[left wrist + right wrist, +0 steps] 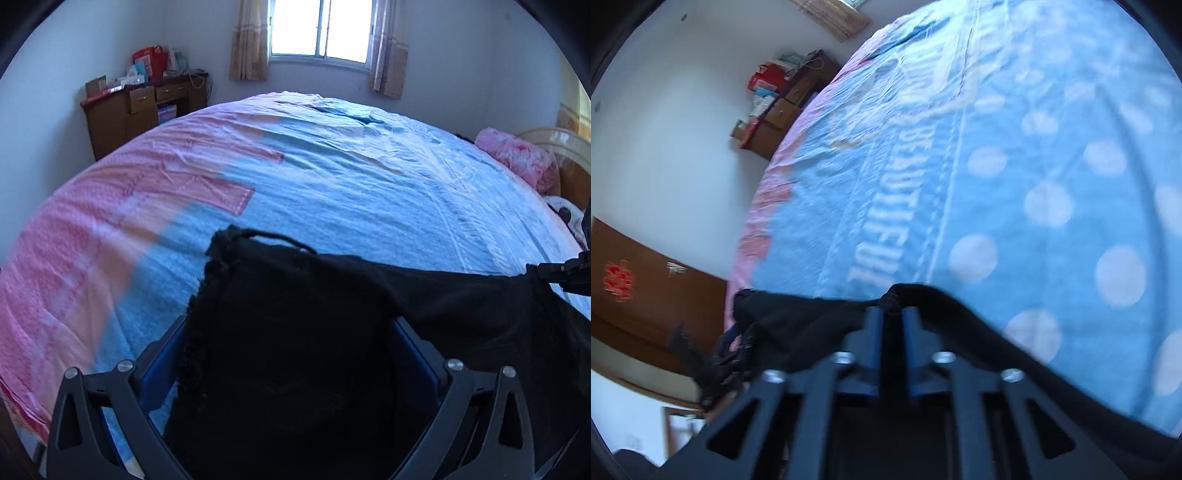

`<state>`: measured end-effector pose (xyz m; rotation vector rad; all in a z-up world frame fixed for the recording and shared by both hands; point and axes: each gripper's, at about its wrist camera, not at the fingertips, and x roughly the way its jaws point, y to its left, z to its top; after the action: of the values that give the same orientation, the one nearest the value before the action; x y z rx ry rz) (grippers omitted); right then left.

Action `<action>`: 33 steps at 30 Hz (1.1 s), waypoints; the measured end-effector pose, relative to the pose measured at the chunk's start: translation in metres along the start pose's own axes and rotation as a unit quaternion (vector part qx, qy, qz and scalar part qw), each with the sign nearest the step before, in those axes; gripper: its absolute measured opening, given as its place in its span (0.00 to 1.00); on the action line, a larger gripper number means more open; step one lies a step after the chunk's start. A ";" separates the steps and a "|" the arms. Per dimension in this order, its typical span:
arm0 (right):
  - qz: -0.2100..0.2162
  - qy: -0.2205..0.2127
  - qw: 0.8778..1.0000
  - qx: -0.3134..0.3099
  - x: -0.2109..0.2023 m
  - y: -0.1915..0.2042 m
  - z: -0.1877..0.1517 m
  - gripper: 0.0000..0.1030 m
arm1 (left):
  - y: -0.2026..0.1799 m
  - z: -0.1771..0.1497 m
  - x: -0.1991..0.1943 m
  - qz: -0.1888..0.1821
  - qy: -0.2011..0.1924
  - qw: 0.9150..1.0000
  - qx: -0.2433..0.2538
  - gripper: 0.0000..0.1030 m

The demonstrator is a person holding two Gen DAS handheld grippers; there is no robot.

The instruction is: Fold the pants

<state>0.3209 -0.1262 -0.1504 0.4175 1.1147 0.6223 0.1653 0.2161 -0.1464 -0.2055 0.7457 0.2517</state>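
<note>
1. Black pants (295, 332) hang over a bed, stretched between the two hand-held grippers, above the blue and pink bedsheet (332, 177)
2. Left gripper (288, 321): blue-padded jaws sit wide apart, with dark cloth draped between and over them; cannot tell whether the pads press on it
3. Right gripper (892, 314): jaws drawn close together, nipping a bunched fold of the pants (897, 295) at the tips
4. Left wrist view shows the right gripper (554, 271) at the far right, with the waist edge taut toward it
5. Wooden desk (140, 110) stands in the corner; window (321, 26) is bright; pink pillow (517, 157) lies at the bed's right edge
</note>
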 end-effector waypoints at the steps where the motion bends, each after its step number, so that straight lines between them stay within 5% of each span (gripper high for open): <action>1: -0.012 -0.007 1.000 0.003 0.001 -0.003 0.002 0.04 | 0.000 -0.002 0.002 -0.003 0.003 1.000 -0.008 1.00; 4: -0.047 -0.013 0.999 0.011 0.004 -0.018 0.007 0.00 | 0.000 -0.004 -0.001 -0.008 0.003 1.000 -0.009 1.00; 6: -0.015 -0.019 0.999 0.027 0.000 -0.030 0.007 0.00 | 0.000 -0.003 -0.007 -0.007 0.000 1.000 -0.010 1.00; 11: -0.016 -0.061 0.997 0.035 -0.041 -0.035 -0.005 0.03 | -0.021 0.000 -0.049 0.020 -0.053 0.998 0.031 1.00; 12: -0.025 -0.071 0.997 0.034 -0.052 -0.035 -0.008 0.10 | -0.028 0.002 -0.055 0.017 -0.060 0.997 0.038 1.00; 15: -0.037 -0.111 0.993 0.027 -0.098 -0.035 -0.031 0.53 | -0.058 0.006 -0.060 -0.016 -0.053 0.997 0.063 1.00; 19: -0.081 -0.153 0.984 0.029 -0.157 -0.045 -0.074 0.54 | -0.113 0.004 -0.061 -0.081 -0.040 0.990 0.106 1.00; 22: -0.126 -0.191 0.972 0.060 -0.211 -0.067 -0.117 0.54 | -0.166 0.001 -0.062 -0.146 -0.027 0.978 0.147 1.00; 27: -0.184 -0.288 0.926 0.163 -0.313 -0.122 -0.205 0.54 | -0.258 -0.011 -0.062 -0.231 -0.012 0.944 0.235 1.00; 33: -0.244 -0.400 0.831 0.299 -0.421 -0.181 -0.307 0.54 | -0.335 -0.039 -0.065 -0.281 0.006 0.909 0.308 1.00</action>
<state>-0.0423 -0.5360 -0.0862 0.8037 0.5209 -0.3821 0.1943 -0.1230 -0.0977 0.1849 0.7138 -0.5360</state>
